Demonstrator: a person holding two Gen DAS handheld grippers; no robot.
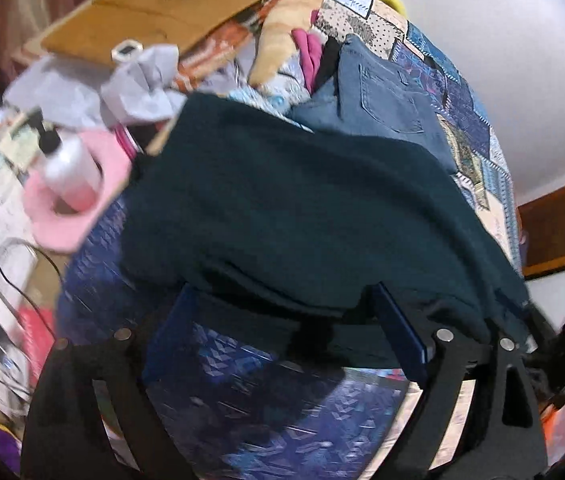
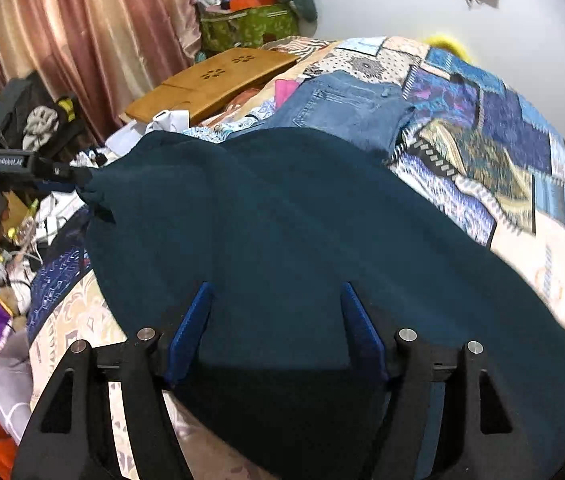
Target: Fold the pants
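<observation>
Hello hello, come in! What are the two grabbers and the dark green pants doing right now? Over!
Left gripper open, right gripper open, both empty. Teal pants spread on patchwork bedspread. Folded jeans lie just beyond.

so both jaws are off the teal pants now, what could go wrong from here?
1. The left gripper hangs open right over the teal pants; its edge there is bunched, so a re-grasp may catch several layers.
2. The folded jeans lie against the pants' far edge; a further fold could drag them.
3. The pump bottle on the pink item stands close to the pants' left side; a swing of cloth may tip it.
</observation>
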